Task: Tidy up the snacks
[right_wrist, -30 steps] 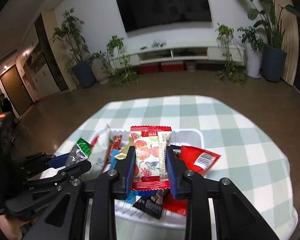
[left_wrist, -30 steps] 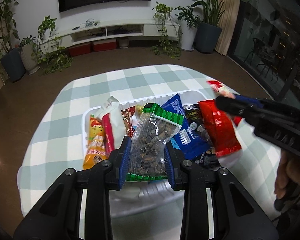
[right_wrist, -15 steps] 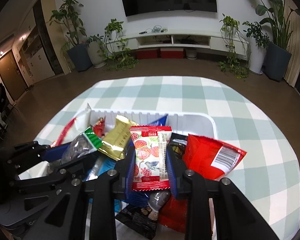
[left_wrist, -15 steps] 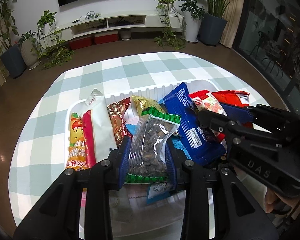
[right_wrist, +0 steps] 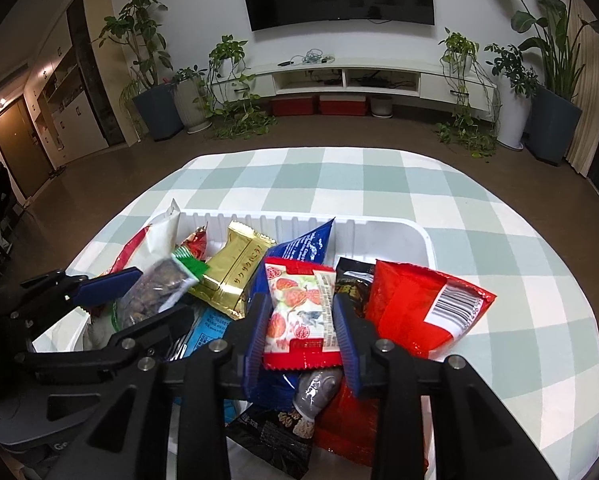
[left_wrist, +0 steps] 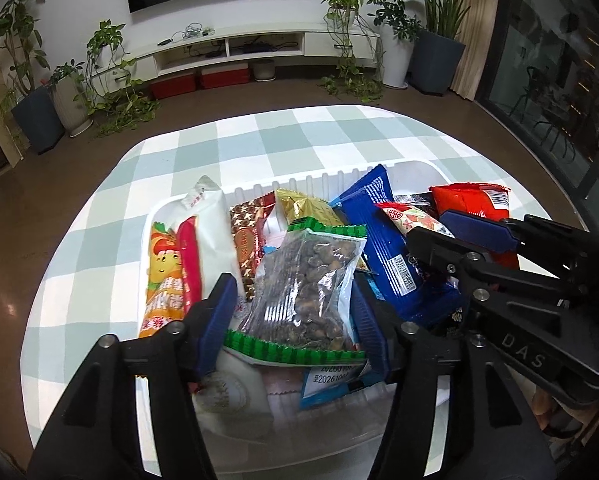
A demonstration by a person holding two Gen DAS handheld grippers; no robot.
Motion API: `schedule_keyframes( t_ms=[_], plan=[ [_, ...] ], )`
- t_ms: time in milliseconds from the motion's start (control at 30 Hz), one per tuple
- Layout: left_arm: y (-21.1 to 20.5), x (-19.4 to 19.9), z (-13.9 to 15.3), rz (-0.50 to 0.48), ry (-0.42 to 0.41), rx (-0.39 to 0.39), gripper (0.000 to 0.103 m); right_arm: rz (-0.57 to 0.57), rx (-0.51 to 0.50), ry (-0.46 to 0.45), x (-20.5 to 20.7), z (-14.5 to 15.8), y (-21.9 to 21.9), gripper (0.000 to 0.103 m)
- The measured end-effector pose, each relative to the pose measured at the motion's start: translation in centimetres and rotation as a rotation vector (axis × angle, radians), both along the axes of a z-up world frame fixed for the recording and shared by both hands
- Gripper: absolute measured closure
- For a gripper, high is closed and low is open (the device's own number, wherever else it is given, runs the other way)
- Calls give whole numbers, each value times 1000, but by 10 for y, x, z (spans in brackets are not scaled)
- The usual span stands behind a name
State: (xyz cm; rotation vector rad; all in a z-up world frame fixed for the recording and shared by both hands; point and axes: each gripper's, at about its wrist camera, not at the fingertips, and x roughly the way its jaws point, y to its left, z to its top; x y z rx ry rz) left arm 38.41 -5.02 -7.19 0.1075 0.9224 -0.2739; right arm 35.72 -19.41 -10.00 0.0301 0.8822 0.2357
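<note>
A white bin point(left_wrist: 259, 194) point(right_wrist: 383, 228) full of snack packets sits on the checked table. My left gripper point(left_wrist: 291, 300) is low over the bin; its jaws stand a little apart beside a clear green-edged bag of nuts point(left_wrist: 305, 292), which rests on the pile. My right gripper point(right_wrist: 301, 312) is shut on a red and white strawberry packet point(right_wrist: 299, 308) and holds it just over the bin's right half. The left gripper also shows in the right wrist view point(right_wrist: 139, 292), with the nut bag point(right_wrist: 159, 292) between its fingers.
In the bin lie a gold packet point(right_wrist: 235, 272), a blue packet point(left_wrist: 391, 248), a red bag point(right_wrist: 419, 312), a white and orange packets point(left_wrist: 203, 236) and a dark packet point(right_wrist: 275, 436). The green checked tablecloth point(left_wrist: 283, 136) surrounds the bin. Potted plants and a TV cabinet stand beyond.
Both grippers have come down closer to the bin. The left jaws have spread a little and the nut bag now rests on the pile. The right gripper still holds the strawberry packet.
</note>
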Motion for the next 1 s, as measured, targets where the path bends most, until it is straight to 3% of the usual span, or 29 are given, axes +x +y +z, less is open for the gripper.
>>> schedule_keyframes(
  t_ms=[133,367,567,600,667,733,867,1000],
  plan=[
    [4,-5,3,7,-4,2,43,2,-3,-6,-2,2,1,65],
    [5,-15,11,15,-28,5,30,-26,27,-35,-8,14,-8,55],
    [10,-31,22,28,-53,-4,27,-38,47,-59,-14,25,-14,48],
    [12,-37,26,34,-68,-8,25,-41,55,-70,-16,29,-15,44],
    [17,-52,39,49,-113,-16,7,-41,78,-99,-22,38,-19,36],
    [22,-69,53,55,-175,-25,0,-43,101,-153,-32,52,-23,27],
    [31,-118,89,61,-352,-43,0,-79,137,-370,-77,102,-35,5],
    [38,-169,124,41,-464,-65,0,-141,158,-629,-150,149,-45,0]
  ],
)
